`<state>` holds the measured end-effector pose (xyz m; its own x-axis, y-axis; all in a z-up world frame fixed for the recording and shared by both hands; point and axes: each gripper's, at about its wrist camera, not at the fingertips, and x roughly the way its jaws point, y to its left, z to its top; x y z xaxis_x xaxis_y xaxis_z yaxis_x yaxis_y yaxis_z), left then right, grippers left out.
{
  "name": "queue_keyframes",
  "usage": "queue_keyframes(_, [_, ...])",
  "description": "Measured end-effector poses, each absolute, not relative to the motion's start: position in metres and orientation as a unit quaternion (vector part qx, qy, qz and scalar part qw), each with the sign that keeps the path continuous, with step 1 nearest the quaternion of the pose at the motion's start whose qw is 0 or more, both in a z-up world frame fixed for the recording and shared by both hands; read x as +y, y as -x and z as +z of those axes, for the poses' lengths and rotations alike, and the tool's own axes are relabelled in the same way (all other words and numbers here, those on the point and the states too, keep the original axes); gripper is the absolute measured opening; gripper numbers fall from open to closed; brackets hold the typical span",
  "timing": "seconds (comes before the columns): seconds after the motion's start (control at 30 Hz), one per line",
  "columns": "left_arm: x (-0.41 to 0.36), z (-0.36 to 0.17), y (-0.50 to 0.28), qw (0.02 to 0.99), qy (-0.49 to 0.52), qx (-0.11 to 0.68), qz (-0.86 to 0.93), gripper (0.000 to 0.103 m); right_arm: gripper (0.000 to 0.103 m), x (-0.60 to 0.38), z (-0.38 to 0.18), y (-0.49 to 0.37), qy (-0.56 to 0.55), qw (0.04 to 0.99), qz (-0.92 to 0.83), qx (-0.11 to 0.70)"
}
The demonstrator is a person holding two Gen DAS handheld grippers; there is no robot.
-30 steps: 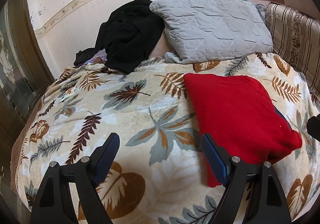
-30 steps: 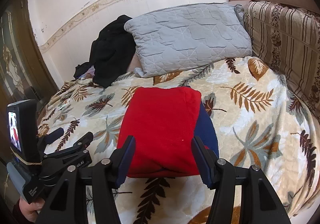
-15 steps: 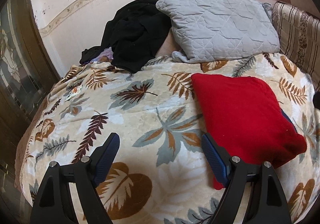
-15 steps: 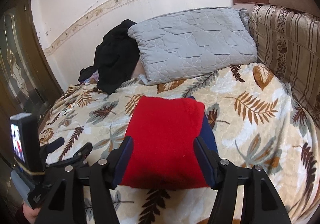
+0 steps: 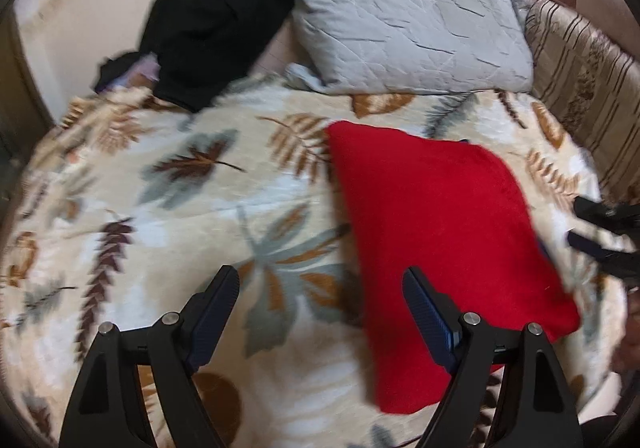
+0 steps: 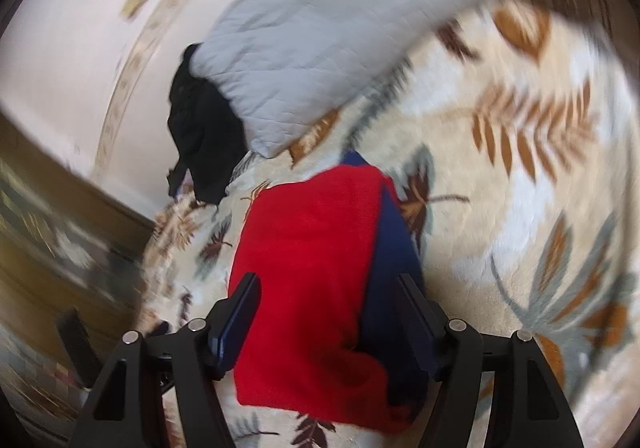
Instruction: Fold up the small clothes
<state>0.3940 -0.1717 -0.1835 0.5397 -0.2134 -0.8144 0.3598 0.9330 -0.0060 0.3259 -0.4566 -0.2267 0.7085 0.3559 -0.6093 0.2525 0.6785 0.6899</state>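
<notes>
A folded red garment (image 5: 436, 232) lies on the leaf-print blanket (image 5: 192, 208); a dark blue layer (image 6: 394, 248) shows along its right side in the right wrist view (image 6: 312, 272). My left gripper (image 5: 320, 308) is open and empty, low over the blanket, with its right finger (image 5: 428, 312) at the garment's left edge. My right gripper (image 6: 326, 324) is open, tilted, and straddles the garment's near end without closing on it. Its fingertips (image 5: 600, 228) show at the right edge of the left wrist view.
A grey quilted pillow (image 5: 404, 20) leans at the head of the bed. A black garment (image 5: 212, 24) is heaped to its left by the wall. A striped bolster (image 5: 588, 88) lines the right side. Both views are motion-blurred.
The right gripper has rolled sideways and moved down over the garment's near end. The left gripper has shifted slightly right and forward. The garment has not moved.
</notes>
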Motion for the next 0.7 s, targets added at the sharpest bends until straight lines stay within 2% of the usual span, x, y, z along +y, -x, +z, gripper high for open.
queue_keyframes(0.13, [-0.176,-0.195,-0.406,0.854,-0.044,0.479,-0.197,0.084,0.073,-0.484,-0.253,-0.339,-0.453,0.798,0.036,0.396])
queue_keyframes(0.43, [-0.192,-0.234,-0.426,0.780,0.038,0.556,-0.286,0.084,0.074,-0.485,-0.284,-0.366,-0.456,0.772,0.055,0.439])
queue_keyframes(0.57, [-0.201,-0.242,-0.427,0.772,0.052,0.558,-0.301,0.084,0.074,-0.472,-0.302,-0.382,-0.463,0.751,0.079,0.464])
queue_keyframes(0.67, [-0.204,-0.242,-0.428,0.776,0.053,0.552,-0.300,0.075,0.075,-0.460,-0.304,-0.390,-0.460,0.754,0.090,0.460])
queue_keyframes(0.7, [-0.204,-0.241,-0.428,0.777,0.056,0.550,-0.299,0.068,0.075,-0.457,-0.304,-0.392,-0.454,0.757,0.093,0.460])
